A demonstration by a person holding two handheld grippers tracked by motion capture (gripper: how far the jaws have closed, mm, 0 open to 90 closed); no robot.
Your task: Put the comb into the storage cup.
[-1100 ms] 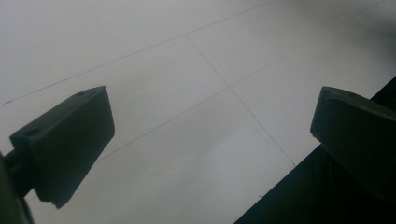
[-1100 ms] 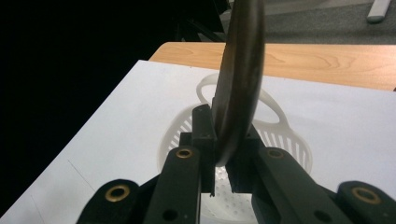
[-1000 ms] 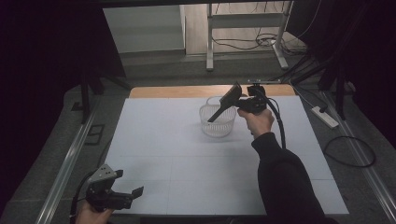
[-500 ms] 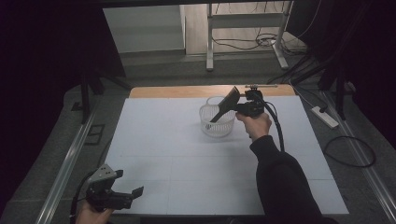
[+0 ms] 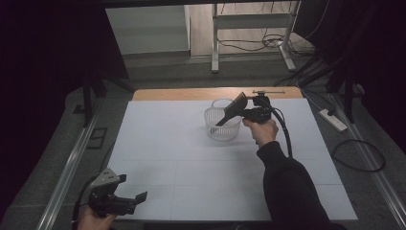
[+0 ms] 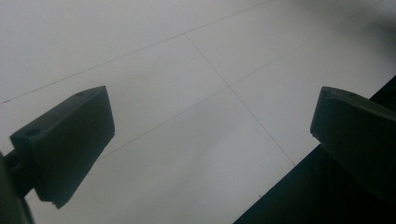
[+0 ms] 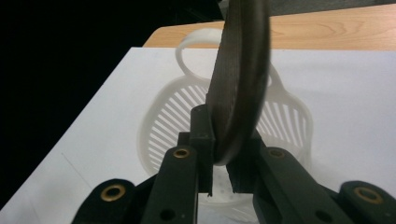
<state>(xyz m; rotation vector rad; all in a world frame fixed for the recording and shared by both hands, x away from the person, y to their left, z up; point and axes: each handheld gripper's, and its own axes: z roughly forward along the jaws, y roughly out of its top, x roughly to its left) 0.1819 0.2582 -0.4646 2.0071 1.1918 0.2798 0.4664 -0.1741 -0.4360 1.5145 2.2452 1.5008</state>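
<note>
White sheeting covers the table (image 5: pixel 191 158) in the high view, with a strip of bare wood along its far edge and dark floor, cables and a metal frame beyond. Your right gripper (image 5: pixel 230 113) hangs over the far middle of the table, its jaws slanting down into the white slotted basket (image 5: pixel 222 127). Clamped between them is a dark, flat, curved piece (image 5: pixel 236 104), which rises up and away from the basket's rim. Your left gripper (image 5: pixel 136 199) sits at the near left corner, well apart from the basket, with its jaws spread and nothing between them.

From the left gripper view you see the two black jaws standing wide apart over the bare white sheet (image 6: pixel 196 93), crossed by faint seam lines, with the table's dark edge cutting the lower right corner.

From the right gripper view your jaws are pressed together on the lower end of the dark curved piece (image 7: pixel 240 70), which arcs upward from the pads and looks finely ribbed. Directly behind and below it lies the basket (image 7: pixel 159 126), its slotted wall and looped handle in sight, resting on the white sheet near the wooden strip (image 7: pixel 327 32).

No brand, label or writing can be read on any of these things.
</note>
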